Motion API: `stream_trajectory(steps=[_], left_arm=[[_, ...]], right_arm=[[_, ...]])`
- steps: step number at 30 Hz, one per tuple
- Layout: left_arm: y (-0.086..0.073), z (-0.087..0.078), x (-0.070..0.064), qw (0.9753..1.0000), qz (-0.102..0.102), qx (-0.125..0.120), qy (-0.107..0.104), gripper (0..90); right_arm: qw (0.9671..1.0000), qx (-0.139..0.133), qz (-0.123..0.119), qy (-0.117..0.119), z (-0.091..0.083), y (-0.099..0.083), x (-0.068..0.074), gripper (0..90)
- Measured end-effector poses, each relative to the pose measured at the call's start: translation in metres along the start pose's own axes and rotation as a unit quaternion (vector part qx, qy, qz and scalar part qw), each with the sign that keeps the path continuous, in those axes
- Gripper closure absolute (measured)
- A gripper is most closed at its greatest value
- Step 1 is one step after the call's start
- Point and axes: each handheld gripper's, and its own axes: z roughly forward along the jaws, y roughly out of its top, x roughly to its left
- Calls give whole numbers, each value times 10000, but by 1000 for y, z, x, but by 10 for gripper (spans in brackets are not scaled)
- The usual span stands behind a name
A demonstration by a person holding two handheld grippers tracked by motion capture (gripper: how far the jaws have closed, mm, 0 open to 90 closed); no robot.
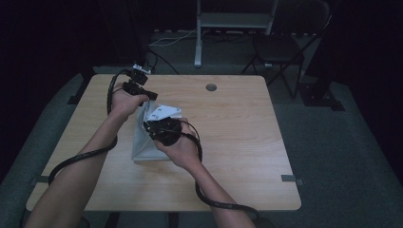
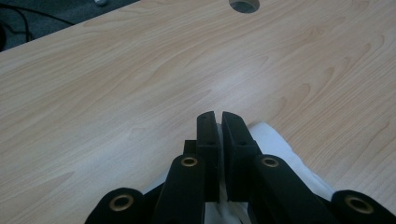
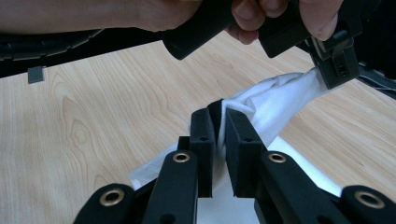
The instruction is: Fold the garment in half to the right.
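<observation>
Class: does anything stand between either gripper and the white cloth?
Nothing visible does. The right gripper is shut on a fold of the cloth, and the left gripper is shut on its other end.

left gripper (image 1: 151, 95): jaws pinched, raised | right gripper (image 1: 148, 125): jaws pinched, close beside

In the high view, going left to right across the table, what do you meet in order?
Left tool held shut on the white cloth's far corner → white cloth → right tool pinching the cloth → round cable hole in the table → folding chair beyond the far right corner.
</observation>
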Motion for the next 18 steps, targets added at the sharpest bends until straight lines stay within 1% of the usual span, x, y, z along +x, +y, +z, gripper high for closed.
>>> stream_trajectory(steps=[18], left_arm=[[0,1,-2,10000,-3,2,5,863]], right_arm=[[10000,-12,10,2,0,-2,1,824]])
